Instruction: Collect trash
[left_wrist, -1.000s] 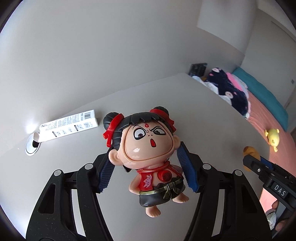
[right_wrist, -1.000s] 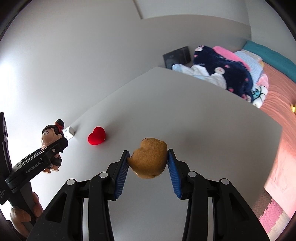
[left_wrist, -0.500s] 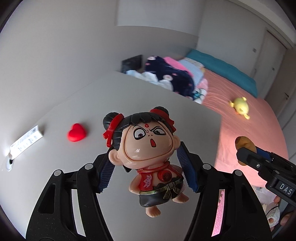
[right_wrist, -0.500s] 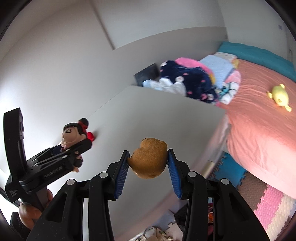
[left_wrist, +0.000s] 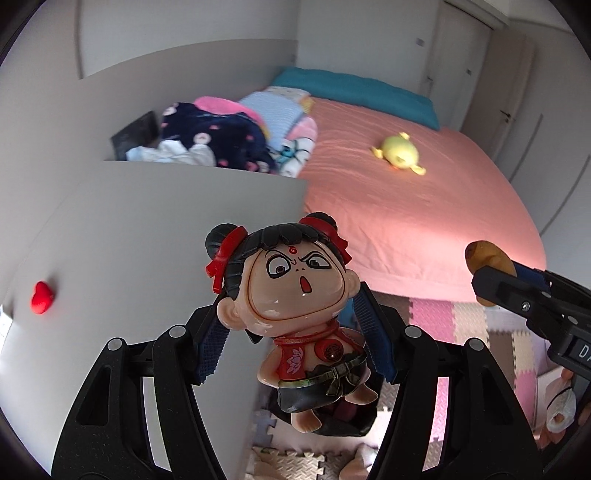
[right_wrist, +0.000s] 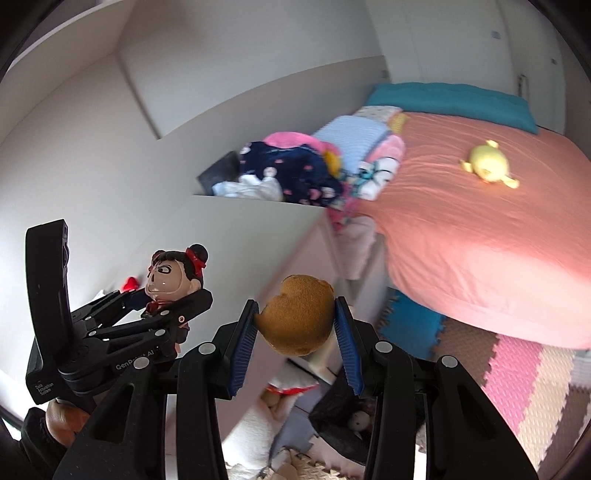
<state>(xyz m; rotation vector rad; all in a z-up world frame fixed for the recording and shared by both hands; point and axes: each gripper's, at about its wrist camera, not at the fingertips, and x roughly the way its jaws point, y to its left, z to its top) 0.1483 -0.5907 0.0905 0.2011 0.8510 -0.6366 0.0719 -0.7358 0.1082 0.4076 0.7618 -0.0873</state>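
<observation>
Swinging off the desk (left_wrist: 147, 221) toward the floor, the left gripper (left_wrist: 291, 332) is clenching the doll (left_wrist: 295, 291) and the right gripper (right_wrist: 295, 332) the peel (right_wrist: 297, 314), both now nearing the dark bag (right_wrist: 343, 417) below, ready for dropping.

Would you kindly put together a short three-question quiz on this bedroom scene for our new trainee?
1. True or false: the left tongs are shut on the doll figurine.
2. What do the right tongs hold? A) red heart B) brown bun-like piece C) yellow plush
3. Fill in: the yellow plush toy lies on the ____.

Key: 1 true; 2 B, the brown bun-like piece; 3 bed.
</observation>
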